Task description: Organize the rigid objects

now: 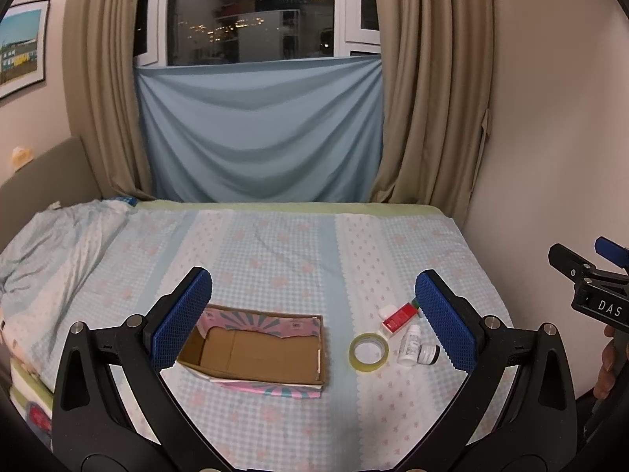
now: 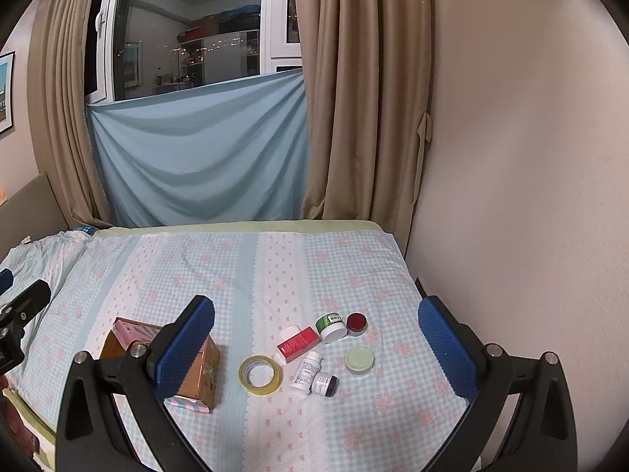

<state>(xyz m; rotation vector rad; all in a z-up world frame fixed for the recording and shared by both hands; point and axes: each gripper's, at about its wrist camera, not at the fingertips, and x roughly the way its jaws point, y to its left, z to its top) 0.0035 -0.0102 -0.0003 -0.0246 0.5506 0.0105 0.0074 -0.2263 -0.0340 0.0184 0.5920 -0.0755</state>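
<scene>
Presently we hold both grippers, left (image 1: 313, 316) and right (image 2: 316, 344), fingers spread wide, empty, above the bed (image 2: 275, 259); cardboard box (image 1: 259, 350), tape roll (image 2: 260, 374) near its front edge.

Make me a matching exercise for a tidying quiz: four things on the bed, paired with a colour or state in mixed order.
Things:
1. tape roll
2. cardboard box
3. small carton
4. round jar

Descriptions:
A. dark red top
B. lying flat, yellowish ring
C. open, nothing inside
D. red, lying on its side

Pairs: 1-B, 2-C, 3-D, 4-A
</scene>
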